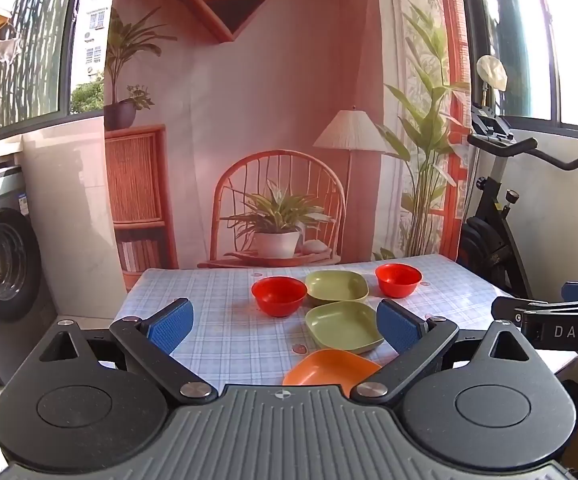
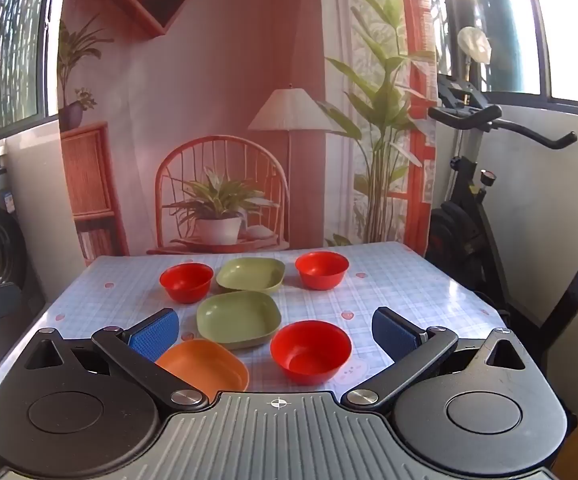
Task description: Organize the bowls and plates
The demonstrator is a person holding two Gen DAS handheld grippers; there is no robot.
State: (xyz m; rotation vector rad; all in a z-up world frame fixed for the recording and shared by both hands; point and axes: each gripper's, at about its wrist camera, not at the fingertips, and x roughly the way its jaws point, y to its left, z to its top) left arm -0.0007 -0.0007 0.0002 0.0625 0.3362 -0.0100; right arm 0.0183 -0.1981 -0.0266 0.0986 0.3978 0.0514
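Bowl [image 2: 310, 351], red, lies dead ahead between my right gripper [image 2: 275, 330]'s spread, empty jaws; left gripper [image 1: 285, 326], likewise released, seems farther.

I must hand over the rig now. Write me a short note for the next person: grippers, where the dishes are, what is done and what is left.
Left gripper: open, empty, above the near edge of the table.
Right gripper: open, empty, also above the near edge.
Dishes: three red bowls, far left, far right and near. Two green plates, far and middle, apparently just overlapping. Orange plate nearest, beside the middle green one.
Done: nothing stacked.
Left: probably stack plates together and bowls together.
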